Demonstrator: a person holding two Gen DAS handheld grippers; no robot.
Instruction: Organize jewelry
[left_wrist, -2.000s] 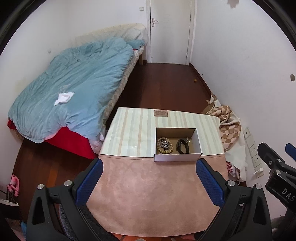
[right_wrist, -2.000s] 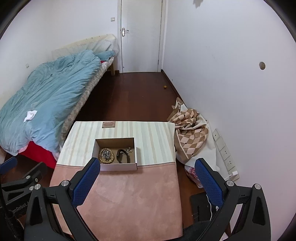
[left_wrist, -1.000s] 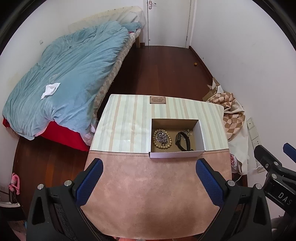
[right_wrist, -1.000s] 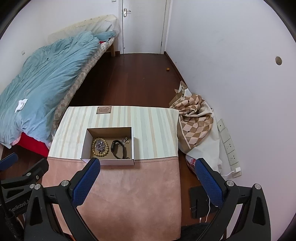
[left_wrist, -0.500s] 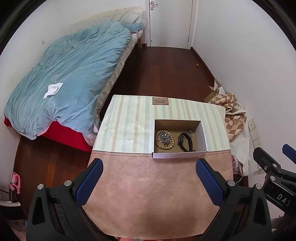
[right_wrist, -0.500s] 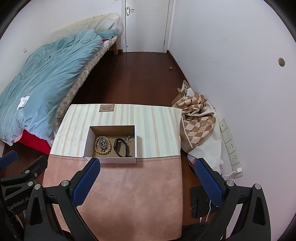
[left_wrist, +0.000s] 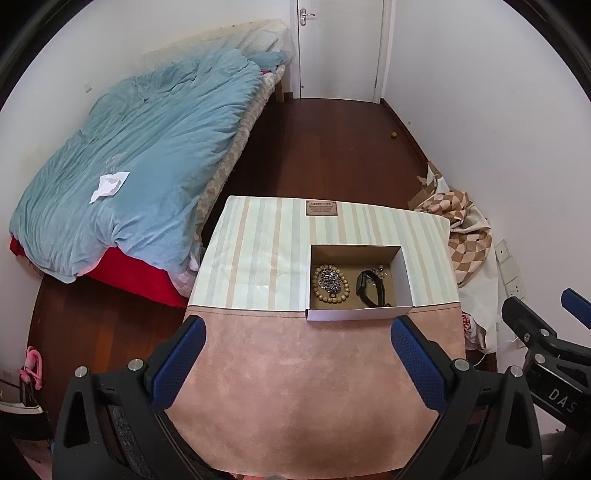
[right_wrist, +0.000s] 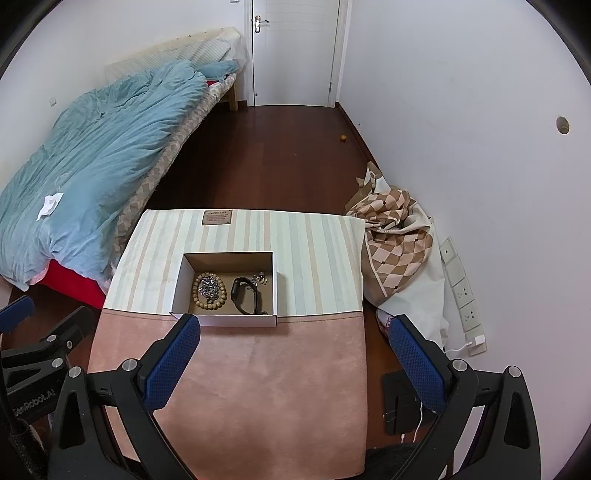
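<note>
A shallow white cardboard box (left_wrist: 354, 314) (right_wrist: 225, 319) sits on the table where the striped cloth meets the pink one. Inside lie a wooden bead bracelet (left_wrist: 331, 284) (right_wrist: 209, 288) ringing a silver chain, a black watch band (left_wrist: 370, 288) (right_wrist: 245, 290) and small silver pieces (left_wrist: 380, 272) (right_wrist: 258, 277) at the box's far right corner. My left gripper (left_wrist: 297, 332) hangs open above the pink cloth, well short of the box. My right gripper (right_wrist: 293, 330) is open too, high above the table's near right part. Neither holds anything.
The table (right_wrist: 258, 387) carries a pink cloth in front and a striped cloth (left_wrist: 258, 251) behind, with a small brown label (left_wrist: 321, 207). A bed with a blue duvet (left_wrist: 129, 155) stands left. A checkered cloth heap (right_wrist: 395, 236) and wall sockets (right_wrist: 461, 291) are at the right.
Both cameras have tilted and shifted slightly over the table; the box now sits a little farther from the left gripper. Both grippers stayed open and the jewelry in the box has not moved.
</note>
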